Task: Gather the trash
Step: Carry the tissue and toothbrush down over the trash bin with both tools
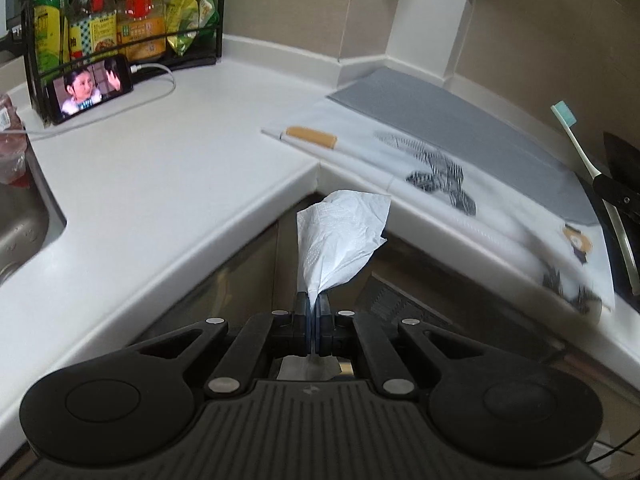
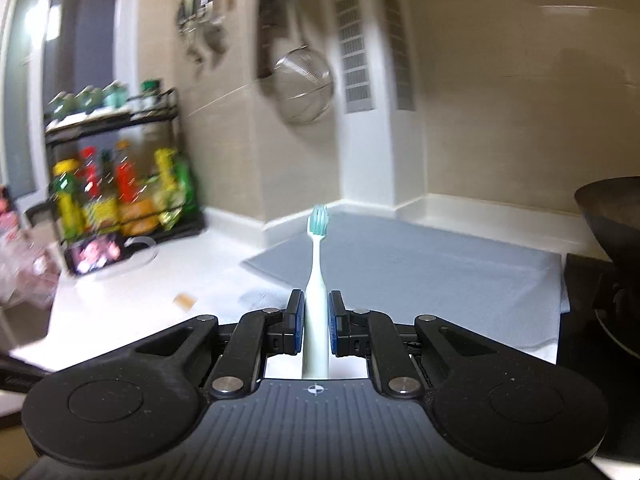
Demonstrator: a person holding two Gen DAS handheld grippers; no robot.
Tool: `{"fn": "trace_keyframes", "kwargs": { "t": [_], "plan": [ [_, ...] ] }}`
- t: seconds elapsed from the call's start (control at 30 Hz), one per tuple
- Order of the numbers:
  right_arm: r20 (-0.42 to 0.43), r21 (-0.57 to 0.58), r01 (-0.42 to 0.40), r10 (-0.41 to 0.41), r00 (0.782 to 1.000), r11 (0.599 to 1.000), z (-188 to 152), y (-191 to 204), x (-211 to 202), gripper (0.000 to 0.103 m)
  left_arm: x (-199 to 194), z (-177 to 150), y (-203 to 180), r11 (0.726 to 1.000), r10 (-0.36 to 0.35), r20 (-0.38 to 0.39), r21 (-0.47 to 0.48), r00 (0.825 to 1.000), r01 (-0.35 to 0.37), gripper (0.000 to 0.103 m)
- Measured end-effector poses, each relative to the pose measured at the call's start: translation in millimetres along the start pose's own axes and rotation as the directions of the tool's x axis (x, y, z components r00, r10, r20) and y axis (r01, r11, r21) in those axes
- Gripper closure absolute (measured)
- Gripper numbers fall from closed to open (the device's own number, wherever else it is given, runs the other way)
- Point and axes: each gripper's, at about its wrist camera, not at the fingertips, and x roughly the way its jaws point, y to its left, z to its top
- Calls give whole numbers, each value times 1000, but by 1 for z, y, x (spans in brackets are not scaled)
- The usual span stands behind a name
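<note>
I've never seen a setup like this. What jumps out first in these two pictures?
A crumpled white paper tissue sticks up, pinched in the shut left hand-held gripper, in front of the corner of the white countertop. The right hand-held gripper grips a white toothbrush with teal bristles, upright. A phone showing a video leans against the black condiment rack.

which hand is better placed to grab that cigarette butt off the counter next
Neither is free yet. The left tool is shut on a white tissue and the right tool grips a toothbrush. The left looks nearer: the cigarette butt lies close ahead on the white counter.
</note>
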Motion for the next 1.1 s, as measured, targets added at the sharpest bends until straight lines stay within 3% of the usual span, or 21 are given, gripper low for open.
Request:
{"fn": "trace_keyframes", "kwargs": {
  "t": [0.13, 0.33, 0.6, 0.83, 1.0, 1.1],
  "plan": [
    [-78, -62, -3, -2, 997, 998, -27, 20, -13, 89, -1, -26, 5, 999, 22, -22, 33, 1000, -21, 102],
    [-205, -10, -15, 12, 979, 1000, -63, 35, -22, 89, 3, -56, 13, 997, 43, -65, 61, 997, -39, 102],
    [-282, -57, -66, 48, 958, 996, -90, 63, -41, 89, 10, -78, 13, 998, 29, -128, 63, 991, -21, 102],
    [-390, -51, -82, 56, 919, 995, -121, 72, -27, 89, 23, -92, 4, 995, -4, -192, 98, 981, 23, 102],
    [-462, -45, -99, 67, 884, 994, -140, 77, -13, 89, 42, -100, 0, 991, -60, -270, 96, 961, 89, 102],
    [-491, -46, -110, 73, 868, 993, -148, 80, -8, 89, 52, -102, 1, 992, -61, -298, 85, 953, 90, 102]
  ]
}}
